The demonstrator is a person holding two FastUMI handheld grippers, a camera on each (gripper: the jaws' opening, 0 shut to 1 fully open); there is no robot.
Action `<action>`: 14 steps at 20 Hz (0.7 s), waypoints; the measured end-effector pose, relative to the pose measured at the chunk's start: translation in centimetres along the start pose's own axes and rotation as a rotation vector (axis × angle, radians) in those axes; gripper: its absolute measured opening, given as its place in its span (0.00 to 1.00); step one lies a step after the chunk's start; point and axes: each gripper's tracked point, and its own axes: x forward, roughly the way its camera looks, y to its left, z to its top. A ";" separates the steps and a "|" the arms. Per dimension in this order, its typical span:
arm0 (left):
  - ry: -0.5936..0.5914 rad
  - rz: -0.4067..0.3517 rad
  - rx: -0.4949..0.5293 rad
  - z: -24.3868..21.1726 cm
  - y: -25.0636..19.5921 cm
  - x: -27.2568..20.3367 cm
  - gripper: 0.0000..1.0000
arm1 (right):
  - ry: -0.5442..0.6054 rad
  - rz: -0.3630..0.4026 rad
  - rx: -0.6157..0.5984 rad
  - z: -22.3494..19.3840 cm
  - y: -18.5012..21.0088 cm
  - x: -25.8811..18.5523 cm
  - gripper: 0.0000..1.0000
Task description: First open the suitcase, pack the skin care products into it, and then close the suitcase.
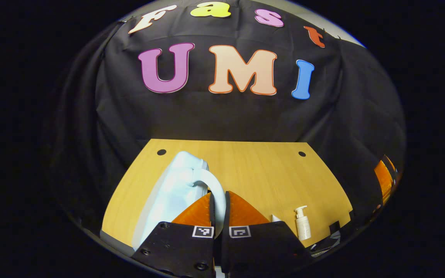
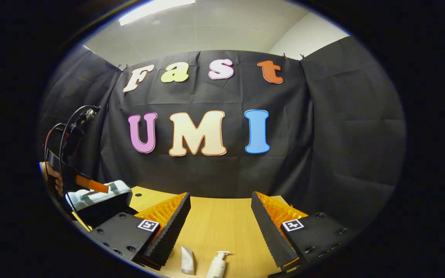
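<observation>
Opening step: the left gripper (image 1: 219,210) is clamped on the suitcase (image 1: 168,197) handle (image 1: 213,185). The right gripper (image 2: 220,224) hangs spread above the tube (image 2: 187,260) and pump bottle (image 2: 218,265) on the bench (image 2: 222,216). Next, lift the lid.

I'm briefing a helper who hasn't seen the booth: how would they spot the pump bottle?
On the wooden table, look just ahead of the right gripper. The pump bottle lies beside a squeeze tube; its pump head sets it apart.
</observation>
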 end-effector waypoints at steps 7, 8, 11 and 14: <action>-0.097 0.186 -0.018 4.3 14.8 -1.1 0.00 | -0.012 0.013 0.034 -0.2 5.2 1.9 0.99; -0.098 0.209 -0.001 4.2 16.9 -0.9 0.00 | -0.012 0.011 0.036 -0.2 5.6 2.0 0.99; -0.070 0.262 0.016 3.1 21.6 0.1 0.00 | -0.008 0.004 0.030 -0.4 6.9 2.4 0.99; -0.041 0.330 -0.033 1.3 27.8 1.5 0.00 | -0.006 0.002 0.007 -0.4 8.3 2.7 0.99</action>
